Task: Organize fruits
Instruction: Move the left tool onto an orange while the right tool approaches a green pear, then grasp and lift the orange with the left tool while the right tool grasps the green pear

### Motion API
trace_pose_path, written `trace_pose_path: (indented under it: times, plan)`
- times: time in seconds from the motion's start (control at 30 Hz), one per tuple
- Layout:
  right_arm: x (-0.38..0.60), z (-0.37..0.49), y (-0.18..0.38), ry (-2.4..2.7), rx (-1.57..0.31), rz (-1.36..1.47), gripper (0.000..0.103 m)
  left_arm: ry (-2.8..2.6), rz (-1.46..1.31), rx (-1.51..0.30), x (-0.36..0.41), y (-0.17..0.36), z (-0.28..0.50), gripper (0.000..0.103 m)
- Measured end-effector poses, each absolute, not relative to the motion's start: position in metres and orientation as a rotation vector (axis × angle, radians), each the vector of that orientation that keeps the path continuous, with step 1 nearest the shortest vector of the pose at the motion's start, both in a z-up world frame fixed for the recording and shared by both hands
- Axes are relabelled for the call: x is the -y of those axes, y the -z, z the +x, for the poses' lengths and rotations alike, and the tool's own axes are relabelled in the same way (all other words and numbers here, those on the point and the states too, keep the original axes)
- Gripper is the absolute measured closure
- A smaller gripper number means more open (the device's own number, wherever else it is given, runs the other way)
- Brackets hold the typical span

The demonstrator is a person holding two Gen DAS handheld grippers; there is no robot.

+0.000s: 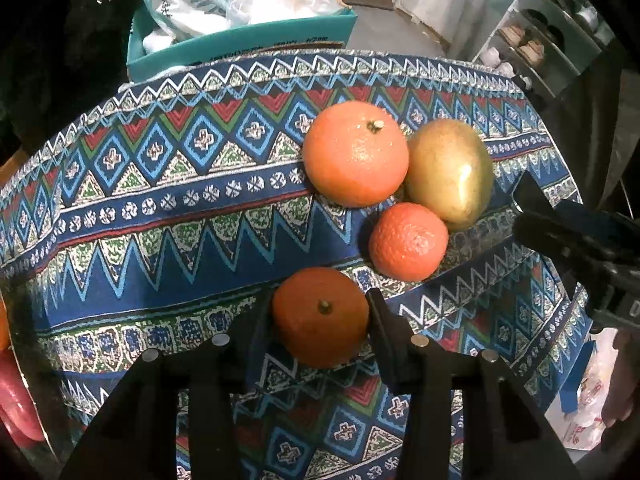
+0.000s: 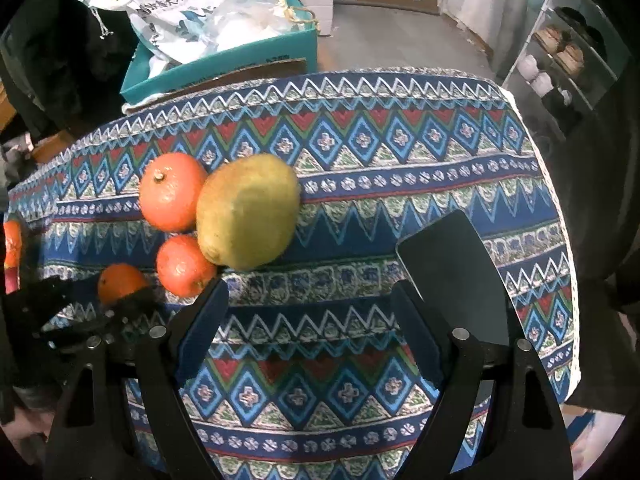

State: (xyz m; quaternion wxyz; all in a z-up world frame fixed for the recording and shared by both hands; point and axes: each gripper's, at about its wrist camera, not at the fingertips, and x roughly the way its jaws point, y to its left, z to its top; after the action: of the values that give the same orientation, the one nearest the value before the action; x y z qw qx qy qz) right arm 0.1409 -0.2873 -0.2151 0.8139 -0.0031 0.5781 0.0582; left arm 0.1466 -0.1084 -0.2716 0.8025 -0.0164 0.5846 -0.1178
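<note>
On the patterned tablecloth (image 1: 168, 208) lie a big orange (image 1: 356, 154), a yellow-green mango (image 1: 450, 172) and a small tangerine (image 1: 408, 242), all touching. Nearer to me, a stemmed orange (image 1: 320, 316) rests on the cloth with my left gripper (image 1: 320, 322) shut on it, one pad on each side. In the right wrist view the same cluster sits at the left: big orange (image 2: 172, 196), mango (image 2: 248, 212), tangerine (image 2: 184, 264). My right gripper (image 2: 308, 304) hangs open over bare cloth, nothing between its fingers.
A black phone (image 2: 452, 276) lies on the cloth by the right gripper's right finger. Behind the table stands a teal box (image 1: 240, 44) stuffed with bags. A shoe shelf (image 1: 540, 48) is at the far right. Red and orange fruit (image 1: 16, 392) show at the left edge.
</note>
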Motion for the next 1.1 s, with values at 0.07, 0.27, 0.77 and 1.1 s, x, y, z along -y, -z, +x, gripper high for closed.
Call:
trace_pose_path:
  times: [0.07,0.27,0.77,1.1]
  plan:
    - [0.283,0.146,0.214,-0.137,-1.229,-0.013,0.020,0.252,-0.023,-1.230,0.107,0.264,0.148,0.057]
    - [0.272,0.168,0.214,-0.175,-1.232,-0.026,0.020,0.230,-0.014,-1.172,0.095,0.246,0.153,0.057]
    - [0.248,0.201,0.246,-0.232,-1.321,-0.042,0.020,0.166,-0.060,-1.135,0.055,0.234,0.160,0.057]
    - [0.250,0.211,0.271,-0.248,-1.344,0.043,0.021,0.162,-0.072,-1.140,0.047,0.235,0.158,0.057]
